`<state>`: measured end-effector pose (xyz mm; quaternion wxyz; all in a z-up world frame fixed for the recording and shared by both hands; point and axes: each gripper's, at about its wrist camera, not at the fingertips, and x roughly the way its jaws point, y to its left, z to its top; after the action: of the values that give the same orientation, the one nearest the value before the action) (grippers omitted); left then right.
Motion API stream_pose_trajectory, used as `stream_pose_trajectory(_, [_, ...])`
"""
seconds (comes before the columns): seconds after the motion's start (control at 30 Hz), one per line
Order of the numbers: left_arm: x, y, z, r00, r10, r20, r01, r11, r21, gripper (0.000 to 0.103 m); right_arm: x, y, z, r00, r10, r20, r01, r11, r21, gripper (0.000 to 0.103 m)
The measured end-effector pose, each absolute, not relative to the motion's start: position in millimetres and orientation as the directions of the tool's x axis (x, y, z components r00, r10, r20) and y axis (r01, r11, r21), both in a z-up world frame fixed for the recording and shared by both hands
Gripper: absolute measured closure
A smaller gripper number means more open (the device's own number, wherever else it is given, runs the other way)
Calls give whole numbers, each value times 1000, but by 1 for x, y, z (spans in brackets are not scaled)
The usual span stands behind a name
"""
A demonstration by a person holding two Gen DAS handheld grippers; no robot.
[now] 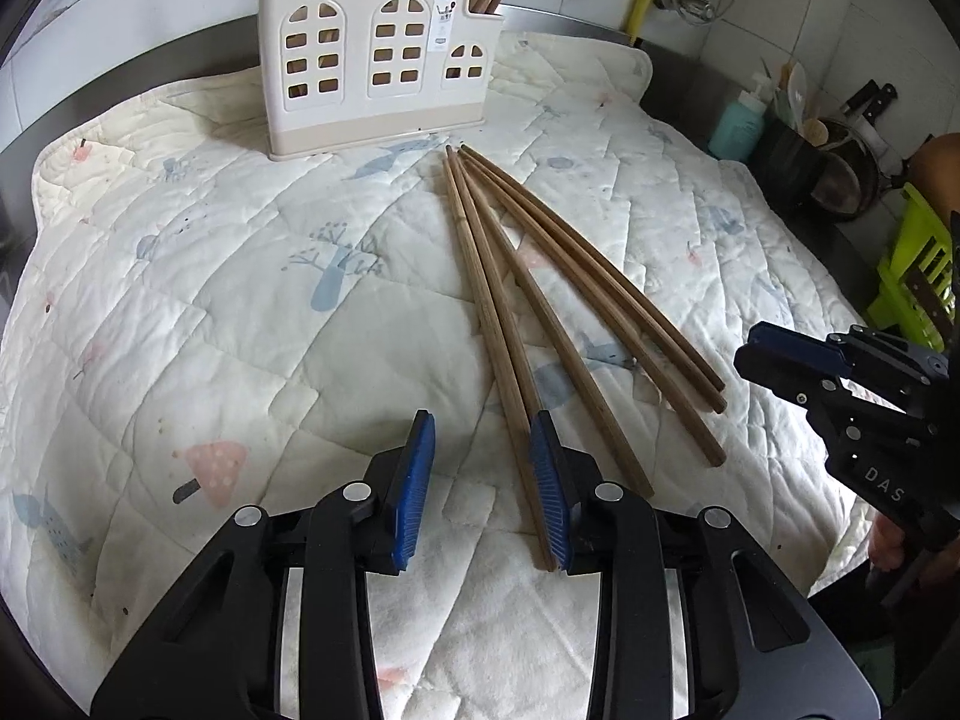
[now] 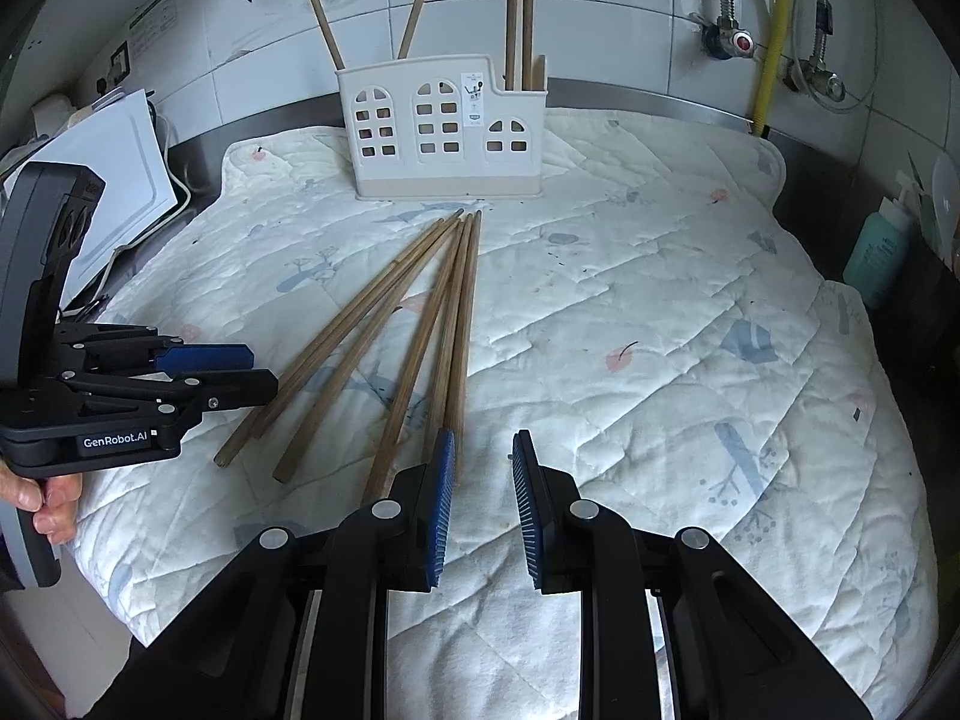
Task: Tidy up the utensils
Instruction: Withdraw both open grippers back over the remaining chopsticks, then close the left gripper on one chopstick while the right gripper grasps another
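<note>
We list: left claw (image 1: 483, 480), jaws apart, empty, beside the nearest chopstick. Right claw (image 2: 483, 501), jaws apart, empty. Five chopsticks (image 1: 540, 294) fanned on the quilt (image 1: 210, 312); more upright in the holder (image 1: 366, 60) behind.

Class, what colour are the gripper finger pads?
Blue pads, clearest in the left wrist view.

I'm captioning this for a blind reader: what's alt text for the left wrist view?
The left gripper hovers open over five wooden chopsticks fanned on a quilted mat. A cream utensil holder stands behind; the right gripper waits at right.
</note>
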<state>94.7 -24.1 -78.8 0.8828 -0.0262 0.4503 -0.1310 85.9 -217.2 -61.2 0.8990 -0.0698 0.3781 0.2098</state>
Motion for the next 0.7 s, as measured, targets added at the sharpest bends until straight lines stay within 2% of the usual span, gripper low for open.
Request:
stream_pose_trajectory(0.13, [96,-29,-79,563,-250,-788,203,966,-162,78,87,-216,-64,620,326,-714,-431,902,38,83])
stream_pose_trajectory(0.57, [100,-34,-79,576,-220,-787,188,973,-134,78,89,-215,-70,610,332,-720,-430,902,52,83])
stream_pose_trajectory(0.63, [100,-37,-79,576,-230,-785,195,971,-142,87,91,-214,-72,605,332,-723,-429,902,55,83])
stream_pose_trajectory(0.7, [103,-37,-80,575,-221,-788,184,973,-139,88,92,-215,-73,601,334,-726,-429,901,59,83])
